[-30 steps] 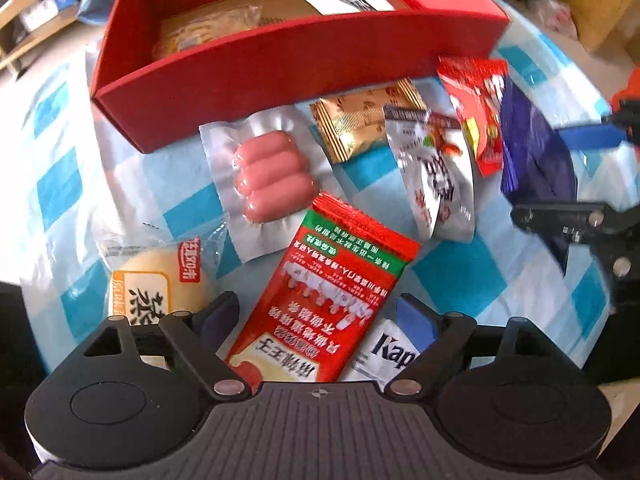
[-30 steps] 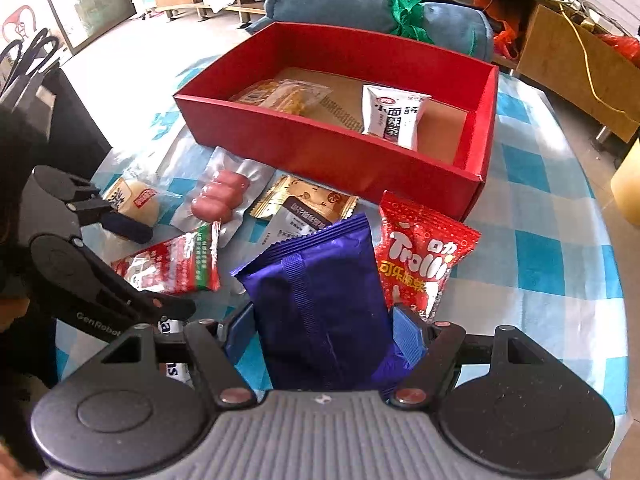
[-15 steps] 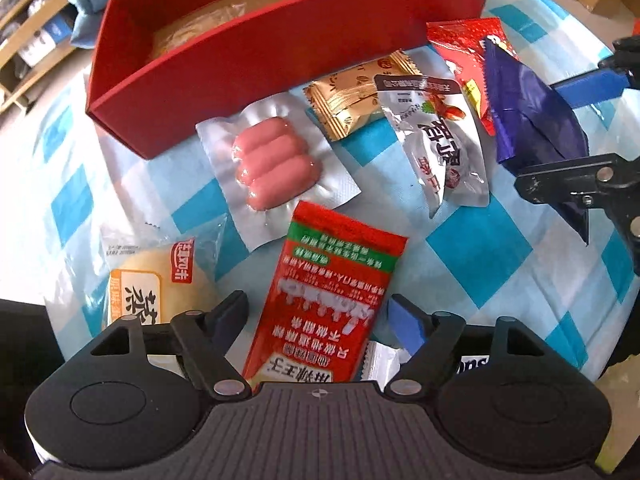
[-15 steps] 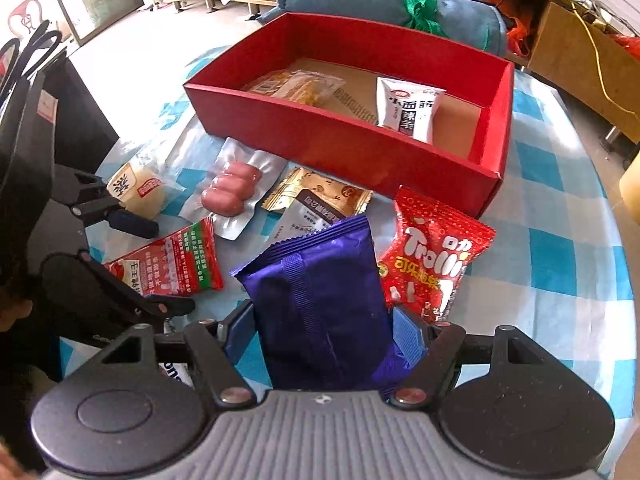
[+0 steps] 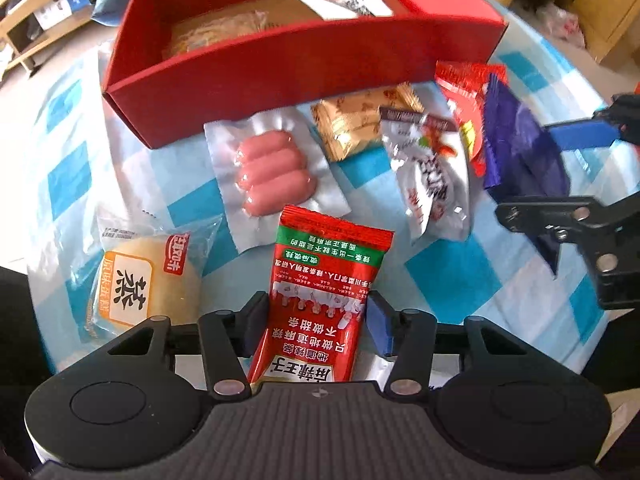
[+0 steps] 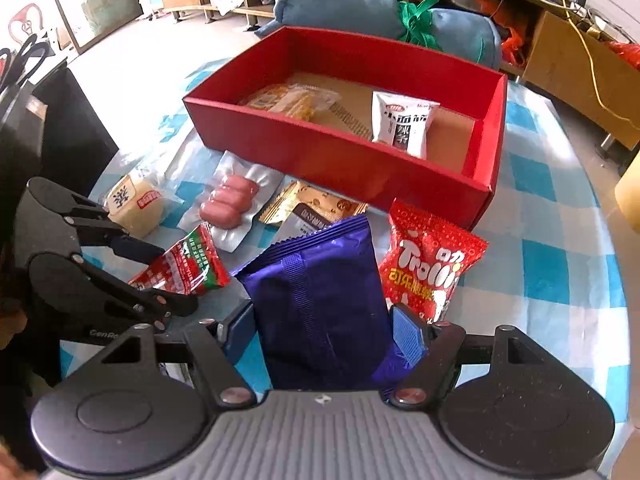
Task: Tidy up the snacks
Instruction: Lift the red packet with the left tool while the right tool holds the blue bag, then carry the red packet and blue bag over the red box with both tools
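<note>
Left gripper [image 5: 316, 320] closing on red packet [image 5: 320, 300], checked tablecloth [image 5: 448, 264]

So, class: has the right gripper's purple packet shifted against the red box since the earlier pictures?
No. The purple packet sits as before, below the red box.

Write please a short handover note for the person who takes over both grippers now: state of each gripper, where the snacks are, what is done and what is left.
Left gripper: jaws closing on the red-green sachet, which is between them.
Right gripper: shut on the purple packet.
Red box: already holds a yellow snack pack and a white packet.
Left on the checked tablecloth: sausage pack, gold packet, silver packet, red Trolli bag, cake bun.
Next, probably: put both gripped packets into the box, then the others.
</note>
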Motion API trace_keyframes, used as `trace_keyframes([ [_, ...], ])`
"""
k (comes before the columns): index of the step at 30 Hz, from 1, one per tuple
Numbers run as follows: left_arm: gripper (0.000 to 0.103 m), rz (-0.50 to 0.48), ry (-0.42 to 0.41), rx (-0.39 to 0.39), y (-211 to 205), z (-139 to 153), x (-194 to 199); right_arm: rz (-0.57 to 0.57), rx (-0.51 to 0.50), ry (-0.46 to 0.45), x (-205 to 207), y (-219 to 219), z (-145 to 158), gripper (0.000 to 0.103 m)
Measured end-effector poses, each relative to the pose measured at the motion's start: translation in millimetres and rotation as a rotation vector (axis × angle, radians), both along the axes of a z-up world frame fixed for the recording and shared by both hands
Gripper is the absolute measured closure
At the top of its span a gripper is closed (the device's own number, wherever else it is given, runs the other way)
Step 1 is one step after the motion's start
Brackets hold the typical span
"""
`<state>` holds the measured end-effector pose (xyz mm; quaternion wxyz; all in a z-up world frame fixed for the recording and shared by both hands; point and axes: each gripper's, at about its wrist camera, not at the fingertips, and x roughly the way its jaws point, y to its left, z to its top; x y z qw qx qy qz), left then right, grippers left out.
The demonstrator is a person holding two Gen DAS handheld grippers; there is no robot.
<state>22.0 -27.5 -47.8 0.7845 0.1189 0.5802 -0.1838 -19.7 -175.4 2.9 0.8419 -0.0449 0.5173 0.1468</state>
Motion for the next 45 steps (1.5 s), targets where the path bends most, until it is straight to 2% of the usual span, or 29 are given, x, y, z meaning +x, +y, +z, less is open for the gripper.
trace_keyframes([
  [8, 0.044, 0.055, -0.042, -0.09, 8.4, 27.1, 2.3, -0.012, -0.009, -0.016, 1.4, 0.0, 2.5, 0.036],
  [12, 0.045, 0.092, -0.092, -0.125, 12.6, 36.8, 8.3, -0.023, -0.011, -0.032, 4.1, 0.7, 5.7, 0.036],
  [22, 0.046, 0.145, -0.164, -0.202, 13.5, 57.6, 18.2, -0.06, -0.022, -0.123, 16.0, 2.9, 22.7, 0.036],
  [36, 0.046, 0.177, -0.244, -0.271, 13.0, 83.8, 33.5, -0.139, -0.009, -0.228, 30.3, -10.0, 49.7, 0.036],
  [45, 0.046, 0.181, -0.309, -0.291, 2.6, 105.5, 59.6, -0.161, 0.005, -0.277, 52.0, -12.6, 65.5, 0.036],
])
